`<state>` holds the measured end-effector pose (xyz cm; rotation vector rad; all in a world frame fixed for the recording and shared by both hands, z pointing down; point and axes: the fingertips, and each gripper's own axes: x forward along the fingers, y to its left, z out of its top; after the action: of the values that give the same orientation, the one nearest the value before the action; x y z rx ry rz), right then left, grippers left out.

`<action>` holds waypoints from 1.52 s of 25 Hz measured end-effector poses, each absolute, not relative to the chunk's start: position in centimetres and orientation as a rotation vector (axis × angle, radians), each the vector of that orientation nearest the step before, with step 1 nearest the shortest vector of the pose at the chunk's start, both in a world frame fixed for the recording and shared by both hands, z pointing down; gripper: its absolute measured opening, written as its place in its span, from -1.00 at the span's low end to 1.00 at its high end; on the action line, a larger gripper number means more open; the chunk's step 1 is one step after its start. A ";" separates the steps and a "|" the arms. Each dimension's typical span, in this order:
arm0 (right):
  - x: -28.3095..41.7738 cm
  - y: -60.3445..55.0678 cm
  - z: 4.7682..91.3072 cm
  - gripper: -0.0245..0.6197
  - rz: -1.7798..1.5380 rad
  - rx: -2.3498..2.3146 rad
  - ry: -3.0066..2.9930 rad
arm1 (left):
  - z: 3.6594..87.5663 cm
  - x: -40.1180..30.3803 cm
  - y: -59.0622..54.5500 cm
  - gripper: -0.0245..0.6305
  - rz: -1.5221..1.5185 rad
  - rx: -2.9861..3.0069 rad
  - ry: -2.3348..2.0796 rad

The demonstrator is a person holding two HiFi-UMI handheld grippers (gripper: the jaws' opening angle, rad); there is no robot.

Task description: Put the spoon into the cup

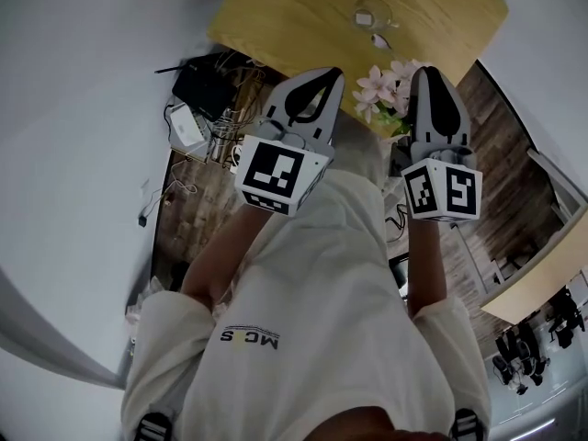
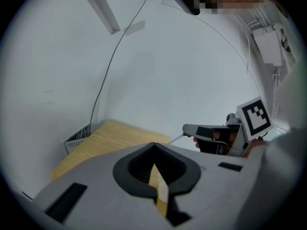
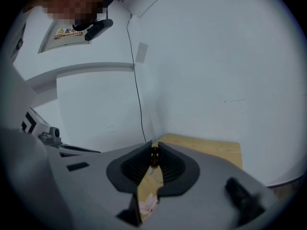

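At the top of the head view, a clear glass cup [image 1: 372, 12] stands on the yellow wooden table [image 1: 276, 7]. A small spoon [image 1: 378, 40] lies on the table just in front of the cup. I hold both grippers up before my chest, short of the table's near edge. The left gripper [image 1: 323, 72] [image 2: 153, 145] has its jaws together, with nothing between them. The right gripper [image 1: 430, 70] [image 3: 154, 145] is also shut and empty, and only a thin slit shows the table [image 3: 206, 145] beyond. Cup and spoon lie well ahead of both.
Pink flowers [image 1: 386, 85] [image 3: 146, 202] stand at the table's near edge between the grippers. On the wooden floor to the left lie a black box, a white device [image 1: 186, 124] and tangled cables. A white wall backs the table [image 2: 105, 138]. Another tabletop [image 1: 542, 274] is at the right.
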<state>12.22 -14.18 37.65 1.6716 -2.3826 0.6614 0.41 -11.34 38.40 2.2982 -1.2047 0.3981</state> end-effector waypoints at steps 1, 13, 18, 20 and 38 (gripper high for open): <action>12.1 -14.5 37.9 -0.75 0.669 1.671 -2.379 | 38.8 0.4 -11.5 -0.89 0.403 2.293 -1.209; 11.1 -17.5 41.5 -0.75 0.724 1.664 -2.318 | 41.1 0.2 -12.9 -0.89 0.426 2.244 -1.207; 11.2 -18.4 43.3 -0.75 0.760 1.675 -2.262 | 42.5 0.1 -13.1 -0.89 0.441 2.232 -1.193; 11.0 -18.8 43.9 -0.75 0.787 1.675 -2.251 | 42.9 0.1 -13.2 -0.89 0.443 2.221 -1.191; 9.9 -20.9 49.4 -0.74 1.122 1.638 -2.097 | 44.1 -0.7 -12.6 -0.89 0.466 2.173 -1.199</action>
<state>9.88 -20.89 49.37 1.6375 -2.0972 1.1225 -0.72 -12.58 44.05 2.1733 -1.1994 0.4658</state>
